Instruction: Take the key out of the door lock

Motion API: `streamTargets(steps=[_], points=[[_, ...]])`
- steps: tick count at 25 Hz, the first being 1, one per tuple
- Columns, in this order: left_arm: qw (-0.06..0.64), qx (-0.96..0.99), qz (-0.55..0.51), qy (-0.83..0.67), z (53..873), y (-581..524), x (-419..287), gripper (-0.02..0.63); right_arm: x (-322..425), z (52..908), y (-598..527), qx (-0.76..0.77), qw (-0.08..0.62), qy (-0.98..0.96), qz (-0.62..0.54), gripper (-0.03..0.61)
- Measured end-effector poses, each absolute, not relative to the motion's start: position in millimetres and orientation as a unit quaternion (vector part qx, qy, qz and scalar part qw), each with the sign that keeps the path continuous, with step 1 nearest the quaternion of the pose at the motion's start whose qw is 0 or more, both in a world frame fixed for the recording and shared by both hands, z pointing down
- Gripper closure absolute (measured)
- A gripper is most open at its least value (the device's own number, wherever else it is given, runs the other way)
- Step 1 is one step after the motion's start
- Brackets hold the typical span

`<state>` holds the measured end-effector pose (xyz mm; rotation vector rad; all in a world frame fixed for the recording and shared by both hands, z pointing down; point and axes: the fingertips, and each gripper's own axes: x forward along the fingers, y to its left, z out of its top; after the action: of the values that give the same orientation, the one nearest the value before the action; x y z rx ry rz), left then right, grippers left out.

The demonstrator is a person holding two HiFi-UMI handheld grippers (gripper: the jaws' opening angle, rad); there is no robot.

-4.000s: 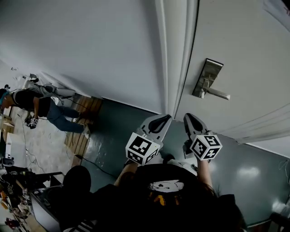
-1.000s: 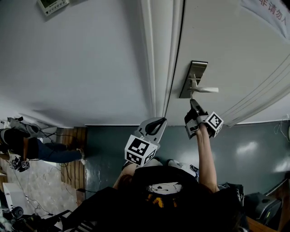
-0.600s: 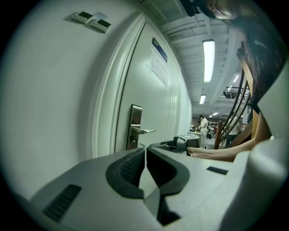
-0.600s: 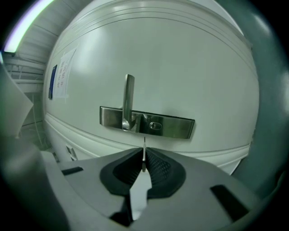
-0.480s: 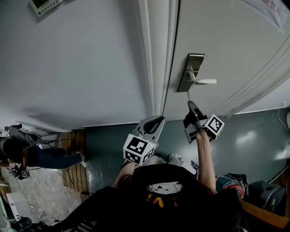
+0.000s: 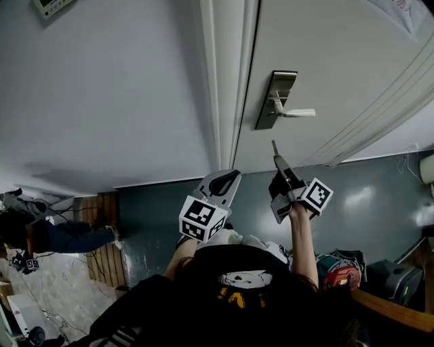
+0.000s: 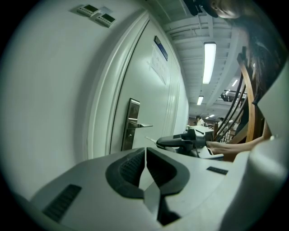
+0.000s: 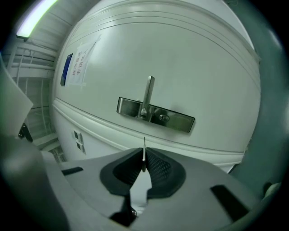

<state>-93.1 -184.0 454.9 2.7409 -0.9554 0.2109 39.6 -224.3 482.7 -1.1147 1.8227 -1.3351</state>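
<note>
Silver, thin metal key (image 8: 144, 152) sits pinched edge-on in our right tool (image 8: 144, 162), clear of the brushed steel lock plate (image 8: 156, 113) on the white door (image 8: 180, 58). Extraction looks done; next we carry it away without loosening. Our left tool (image 7: 145, 158) is closed on nothing.

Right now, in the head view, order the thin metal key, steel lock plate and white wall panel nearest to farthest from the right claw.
1. Thin metal key: pinched in the right claw.
2. Steel lock plate: above, on the door.
3. White wall panel: far top-left corner.
</note>
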Motion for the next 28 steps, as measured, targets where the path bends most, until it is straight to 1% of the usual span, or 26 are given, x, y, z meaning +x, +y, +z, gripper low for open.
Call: streamTargets(steps=[6,14,21,28], points=[[0.118,0.936,0.080,-0.322,459,-181,-80,0.597,44,479,-201,-0.428,0.280,0.705,-0.492,0.557],[0.113,0.932,0.079,-0.335,453,-155,-58,0.597,60,478,-156,-0.420,0.276,0.708,-0.497,0.557],[0.110,0.927,0.082,-0.349,448,-102,-39,0.597,73,471,-101,-0.403,0.269,0.719,-0.498,0.557],[0.112,0.921,0.081,-0.365,449,-70,-38,0.597,75,473,-70,-0.396,0.254,0.730,-0.496,0.557]])
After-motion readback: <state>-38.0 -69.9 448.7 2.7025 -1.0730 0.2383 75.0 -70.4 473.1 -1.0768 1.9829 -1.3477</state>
